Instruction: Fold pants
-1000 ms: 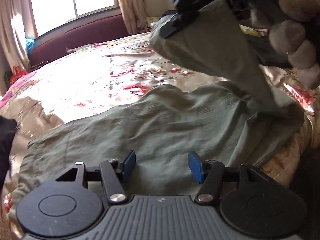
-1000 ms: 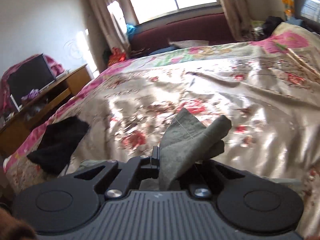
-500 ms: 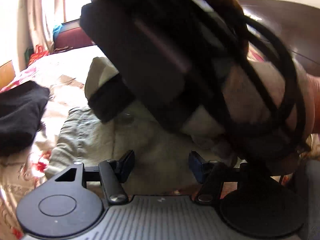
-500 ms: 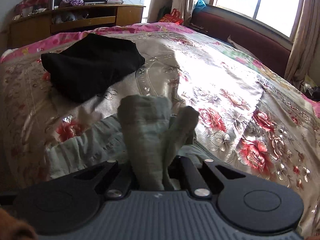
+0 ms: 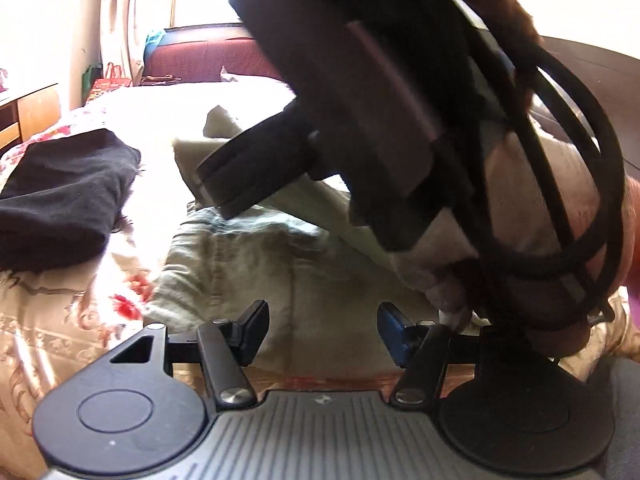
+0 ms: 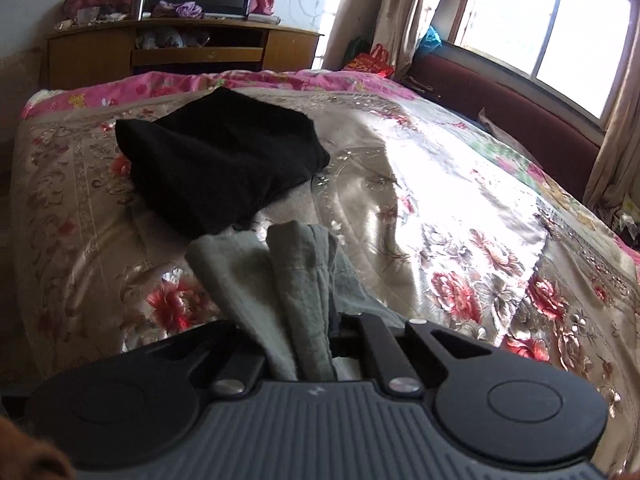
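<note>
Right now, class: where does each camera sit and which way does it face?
Left wrist: on the left gripper, open, facing olive pants; the right gripper and hand cross it.
Right wrist: on the right gripper, shut on pants, facing a wooden desk.
Both share the black garment and the floral bedspread.

Harsh window (image 6: pixel 560 24) glare overexposes bedspread (image 5: pixel 160 120); fisheye-bent edges.
</note>
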`<state>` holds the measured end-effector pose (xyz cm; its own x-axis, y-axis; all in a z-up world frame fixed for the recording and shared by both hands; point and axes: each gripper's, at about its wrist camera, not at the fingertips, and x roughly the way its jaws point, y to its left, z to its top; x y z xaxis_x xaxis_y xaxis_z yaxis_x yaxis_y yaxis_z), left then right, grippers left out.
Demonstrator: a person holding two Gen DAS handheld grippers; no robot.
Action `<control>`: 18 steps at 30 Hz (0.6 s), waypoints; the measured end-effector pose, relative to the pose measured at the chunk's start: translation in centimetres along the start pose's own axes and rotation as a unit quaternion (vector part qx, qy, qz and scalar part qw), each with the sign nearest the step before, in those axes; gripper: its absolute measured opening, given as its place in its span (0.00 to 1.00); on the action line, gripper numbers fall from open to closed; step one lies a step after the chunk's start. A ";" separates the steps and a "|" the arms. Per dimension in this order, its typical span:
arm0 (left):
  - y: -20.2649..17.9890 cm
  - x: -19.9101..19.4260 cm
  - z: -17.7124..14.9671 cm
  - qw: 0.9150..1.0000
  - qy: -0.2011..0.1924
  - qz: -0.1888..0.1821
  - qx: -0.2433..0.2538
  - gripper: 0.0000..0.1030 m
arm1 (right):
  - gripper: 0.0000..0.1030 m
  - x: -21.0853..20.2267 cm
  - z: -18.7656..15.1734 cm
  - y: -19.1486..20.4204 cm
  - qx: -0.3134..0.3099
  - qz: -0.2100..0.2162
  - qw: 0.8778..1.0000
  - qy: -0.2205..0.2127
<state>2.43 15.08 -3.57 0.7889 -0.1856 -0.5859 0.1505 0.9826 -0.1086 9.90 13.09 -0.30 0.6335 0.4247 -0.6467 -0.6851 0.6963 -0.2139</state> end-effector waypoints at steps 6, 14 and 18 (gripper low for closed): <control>0.7 -1.2 -1.0 1.000 0.016 0.024 0.012 0.71 | 0.39 0.7 -0.8 0.9 0.001 0.061 0.998 0.019; 1.7 -3.8 -1.5 0.997 0.023 0.066 0.028 0.71 | 0.52 -6.6 -3.6 -4.5 0.092 0.104 0.990 -0.024; 0.9 -5.7 -0.2 0.994 -0.005 0.089 0.061 0.71 | 0.52 -9.7 -6.2 -7.5 0.133 0.079 0.987 -0.037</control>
<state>-2.03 17.06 -0.53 0.8157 -0.0085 -0.5784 0.0784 0.9923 0.0960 6.60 0.15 3.02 0.5573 0.5744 -0.5996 -0.6656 0.7407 0.0909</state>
